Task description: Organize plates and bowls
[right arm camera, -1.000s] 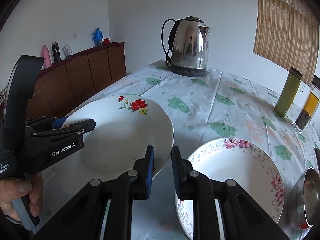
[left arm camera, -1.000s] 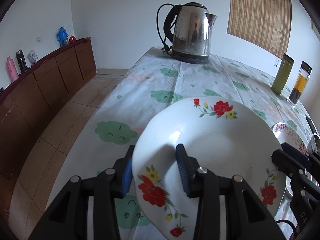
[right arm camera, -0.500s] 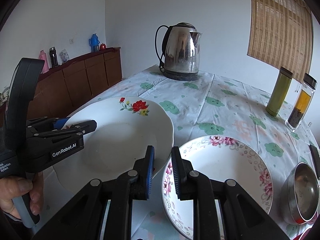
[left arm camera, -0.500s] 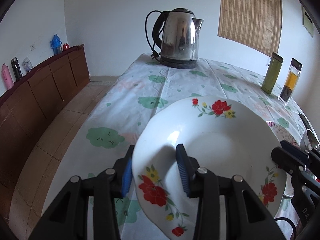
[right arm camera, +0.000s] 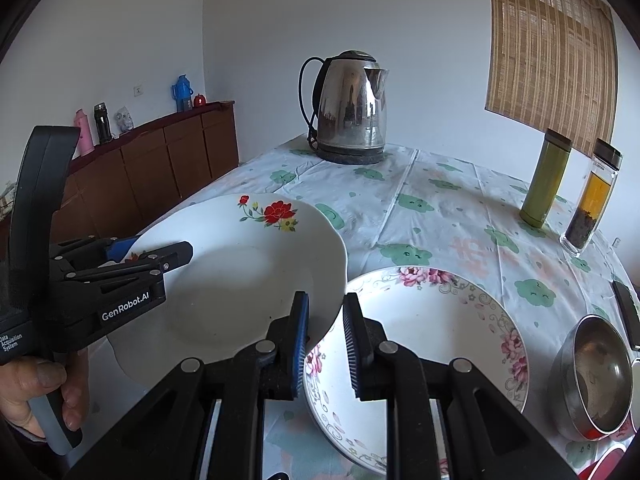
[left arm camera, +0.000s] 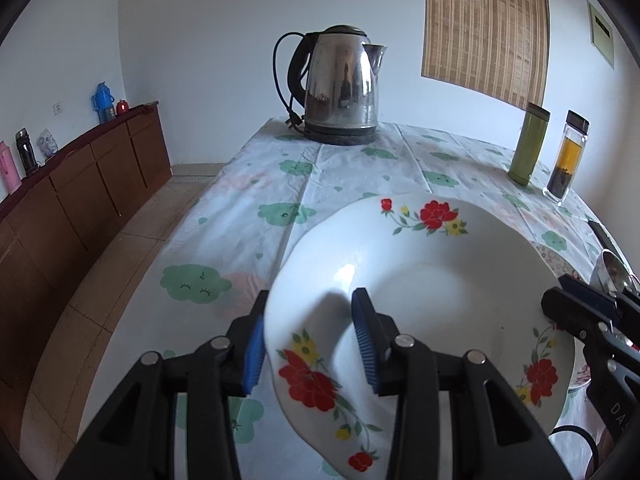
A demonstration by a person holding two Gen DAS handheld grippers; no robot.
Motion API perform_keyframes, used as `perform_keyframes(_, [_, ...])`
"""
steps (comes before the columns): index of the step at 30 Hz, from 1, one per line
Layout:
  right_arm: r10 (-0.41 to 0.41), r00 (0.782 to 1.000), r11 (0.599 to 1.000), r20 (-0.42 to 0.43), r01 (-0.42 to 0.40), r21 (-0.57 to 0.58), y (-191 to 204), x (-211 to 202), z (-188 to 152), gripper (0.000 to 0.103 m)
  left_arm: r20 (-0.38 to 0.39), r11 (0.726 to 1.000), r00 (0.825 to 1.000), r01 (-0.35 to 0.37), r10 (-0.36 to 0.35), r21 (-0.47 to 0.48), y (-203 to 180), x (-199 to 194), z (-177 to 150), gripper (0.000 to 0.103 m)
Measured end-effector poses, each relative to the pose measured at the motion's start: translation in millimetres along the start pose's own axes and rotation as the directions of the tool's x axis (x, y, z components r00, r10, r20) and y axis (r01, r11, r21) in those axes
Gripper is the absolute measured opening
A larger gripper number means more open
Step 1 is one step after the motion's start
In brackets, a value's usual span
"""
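A white deep plate with red flowers (left arm camera: 432, 280) (right arm camera: 240, 272) hangs tilted above the clothed table (right arm camera: 440, 200). My left gripper (left arm camera: 310, 308) (right arm camera: 160, 252) is shut on its near-left rim, one pad under and one inside. My right gripper (right arm camera: 326, 298) (left arm camera: 560, 296) is shut on the opposite rim, which runs between its blue pads. To the right a white plate with pink flowers (right arm camera: 432, 320) (left arm camera: 556, 256) lies flat on the table, its left edge under the held plate. A steel bowl (right arm camera: 596, 376) stands at the far right.
A steel kettle (left arm camera: 340, 88) stands at the table's far end. A green bottle (right arm camera: 546, 180) and a tea bottle (right arm camera: 592, 200) stand at the right edge, with a dark phone (right arm camera: 628, 312) nearer. A wooden sideboard (left arm camera: 80, 184) runs along the left wall. A hand (right arm camera: 40, 384) holds the left gripper.
Both grippers have shifted together with the red-flower plate between them. The pink-flower plate and steel bowl now show more fully in the right wrist view. Neither grip has changed.
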State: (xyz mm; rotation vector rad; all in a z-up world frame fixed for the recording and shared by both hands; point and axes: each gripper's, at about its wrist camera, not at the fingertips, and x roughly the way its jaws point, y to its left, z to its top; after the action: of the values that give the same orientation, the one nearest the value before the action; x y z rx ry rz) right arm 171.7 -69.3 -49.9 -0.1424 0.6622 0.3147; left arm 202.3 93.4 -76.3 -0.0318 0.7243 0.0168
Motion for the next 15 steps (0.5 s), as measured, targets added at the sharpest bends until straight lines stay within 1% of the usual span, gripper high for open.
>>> perform_keyframes(5, [0.0,1.0,1.0,-0.001,0.0,-0.005,0,0,-1,0.019,0.015,1.0,1.0,0.008,-0.007,-0.013,-1,-3,1,0.039])
perform_keyframes(15, [-0.018,1.0,1.0,0.013,0.017,0.022,-12,-7,-3,0.019,0.022,1.0,1.0,0.02,-0.02,0.007,-17,-6,-1,0.039])
